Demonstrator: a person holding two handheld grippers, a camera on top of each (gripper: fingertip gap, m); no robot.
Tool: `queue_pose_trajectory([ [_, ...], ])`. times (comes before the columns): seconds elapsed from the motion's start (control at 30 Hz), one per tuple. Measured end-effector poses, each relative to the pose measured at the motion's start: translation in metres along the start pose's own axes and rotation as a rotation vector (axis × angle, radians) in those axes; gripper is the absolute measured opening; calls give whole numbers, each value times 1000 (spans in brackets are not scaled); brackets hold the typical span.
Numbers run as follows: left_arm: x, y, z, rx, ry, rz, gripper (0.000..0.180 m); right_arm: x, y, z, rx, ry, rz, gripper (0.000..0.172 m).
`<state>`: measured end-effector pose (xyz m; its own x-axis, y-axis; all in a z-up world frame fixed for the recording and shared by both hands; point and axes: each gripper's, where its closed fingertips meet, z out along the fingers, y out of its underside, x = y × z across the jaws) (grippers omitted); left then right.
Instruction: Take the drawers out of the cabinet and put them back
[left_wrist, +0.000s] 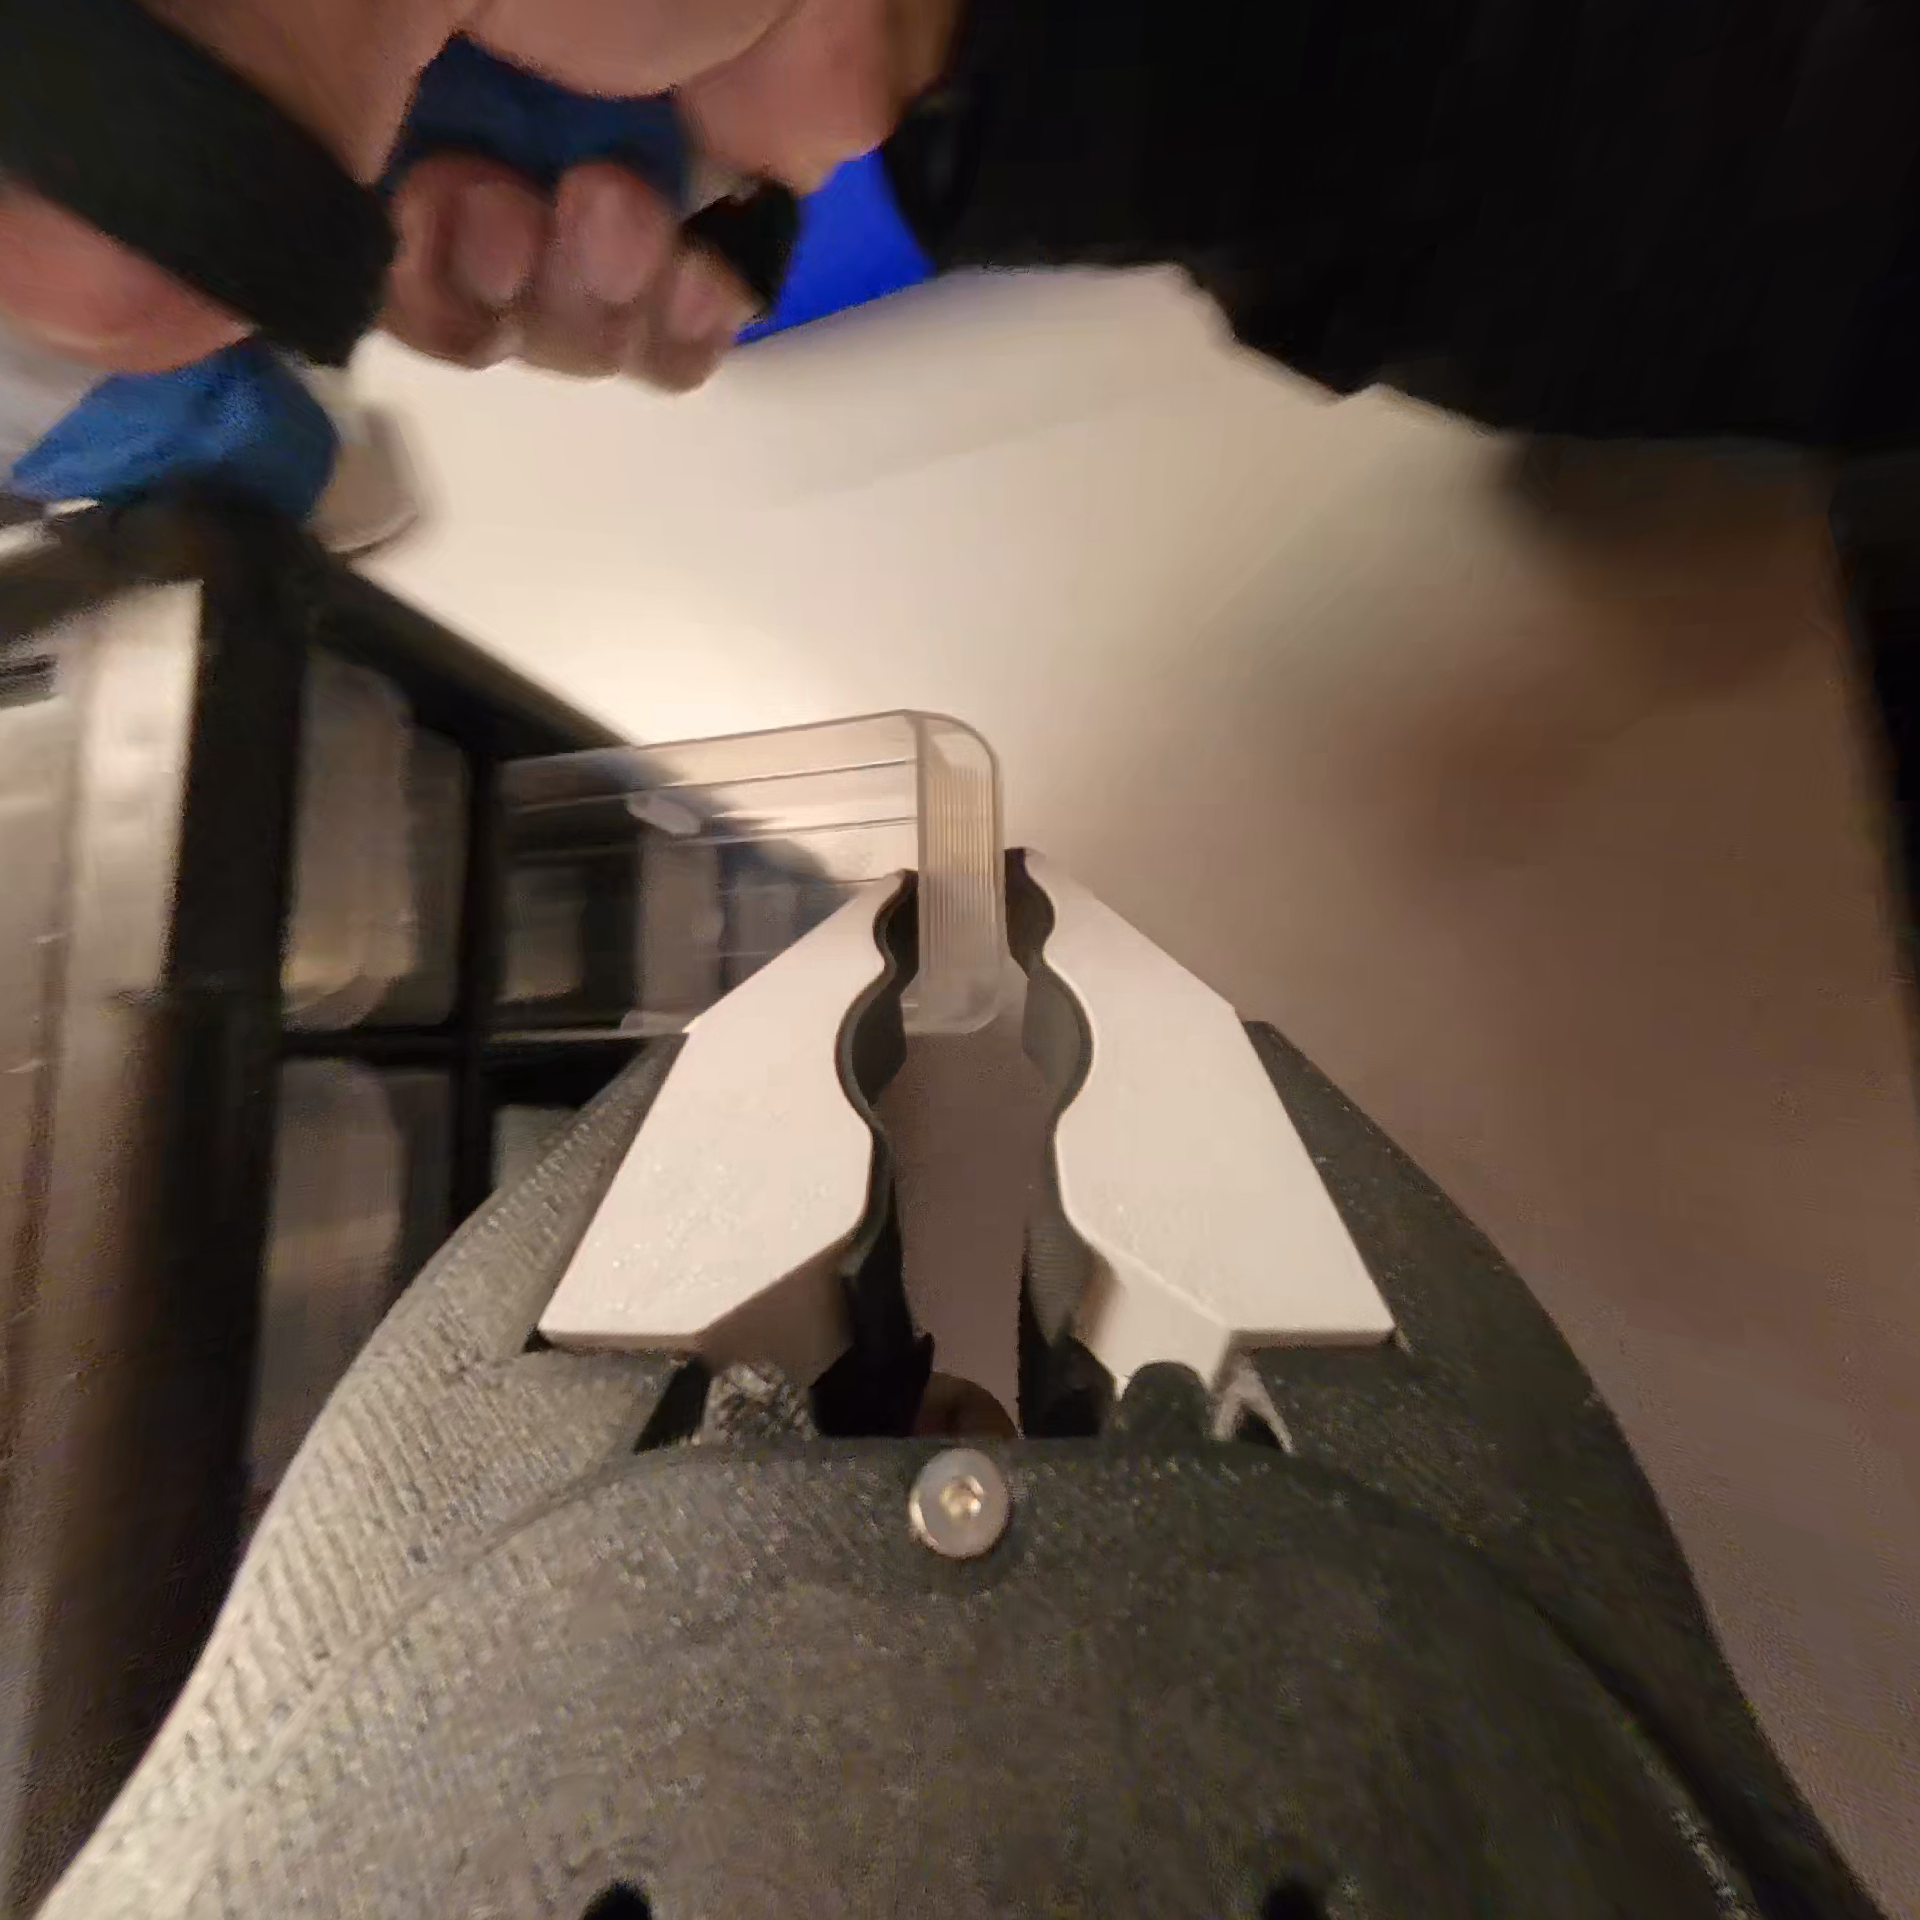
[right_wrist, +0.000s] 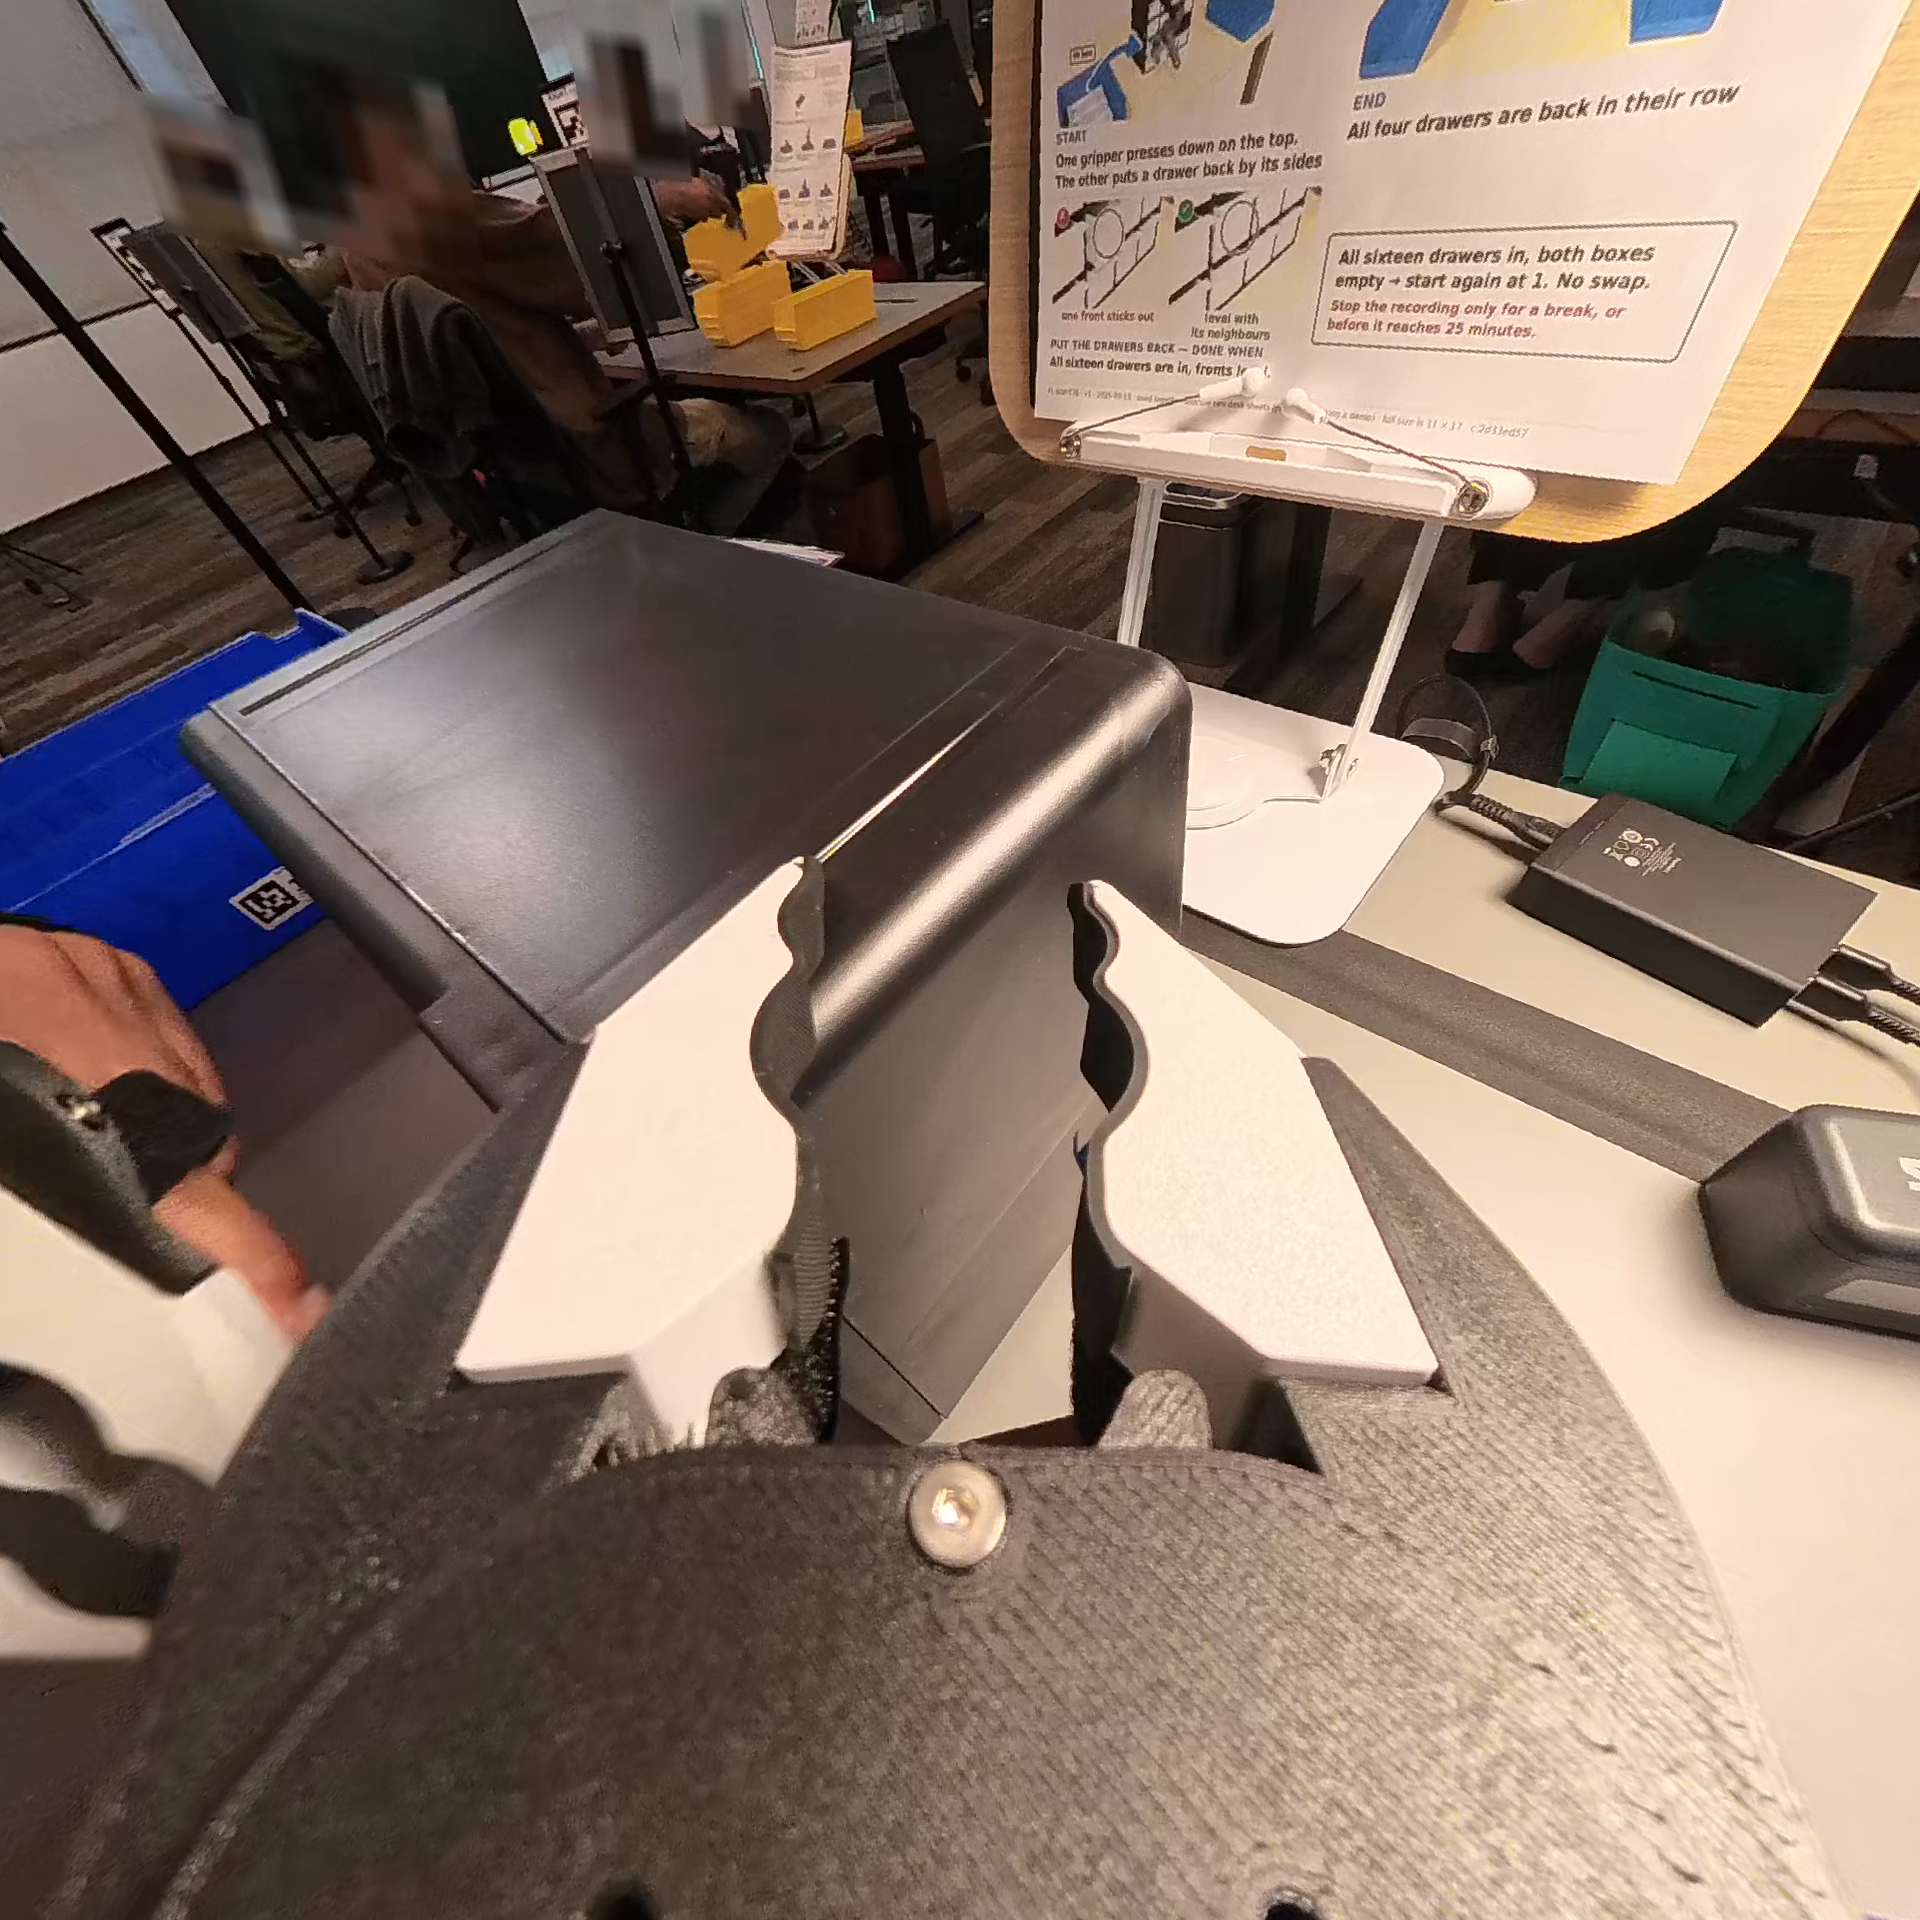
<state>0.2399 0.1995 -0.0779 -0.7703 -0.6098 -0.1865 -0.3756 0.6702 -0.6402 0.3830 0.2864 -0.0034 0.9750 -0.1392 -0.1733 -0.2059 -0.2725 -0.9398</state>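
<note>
Gripping a clear plastic drawer (left_wrist: 935, 894) by the ribbed tab on its front, our left gripper (left_wrist: 961, 883) has its two white fingers (left_wrist: 790, 1029) drawn narrow around that tab; the left pad lies against it, while on the right side we cannot tell for certain whether pad and tab touch; the drawer reaches away to the left toward the black cabinet (left_wrist: 239, 790), whose frame and rows of other translucent drawers show blurred at the left edge; above it a hand (left_wrist: 582, 260) wrapped around a black and blue handle hangs in the upper left.

From the right wrist view we look down on the cabinet's smooth black top (right_wrist: 644, 748); our right gripper (right_wrist: 945, 904) stands wide, its jaws spread across the near right corner of the cabinet, the left fingertip touching the top edge and the right finger (right_wrist: 1195, 1091) down beside the side wall; whether the right pad touches the wall we cannot tell.

Around the cabinet, on the pale table (right_wrist: 1662, 1455), stand a white stand (right_wrist: 1299, 831) holding an instruction sheet (right_wrist: 1403, 239), a black power brick (right_wrist: 1683, 904) with cables, and a dark grey device (right_wrist: 1829, 1216) at the right edge; a blue bin (right_wrist: 114, 831) sits to the left of the cabinet; farther back, yellow bins (right_wrist: 769, 281) rest on another table.
</note>
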Motion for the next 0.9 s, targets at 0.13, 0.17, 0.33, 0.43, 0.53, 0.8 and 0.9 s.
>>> queue_pose_trajectory([
  [0.13,-34,9,0,-18,-240,28,36,0,0,0,0,-3,1,51],
  [0.17,-39,8,-2,-2,-279,14,40,0,0,0,0,-3,1,51],
  [0.33,-45,9,-11,42,-440,59,46,0,0,0,0,-7,3,51],
  [0.43,-34,-1,-25,135,-459,88,46,-1,0,0,0,-7,1,50],
  [0.53,-10,-4,-26,172,-348,118,31,-1,0,0,1,-8,3,50],
  [0.8,-52,10,8,84,-423,21,17,-1,-1,0,3,-2,-3,49],
  [0.9,-71,8,13,112,-472,-52,17,-1,-1,0,3,-4,-1,49],
])
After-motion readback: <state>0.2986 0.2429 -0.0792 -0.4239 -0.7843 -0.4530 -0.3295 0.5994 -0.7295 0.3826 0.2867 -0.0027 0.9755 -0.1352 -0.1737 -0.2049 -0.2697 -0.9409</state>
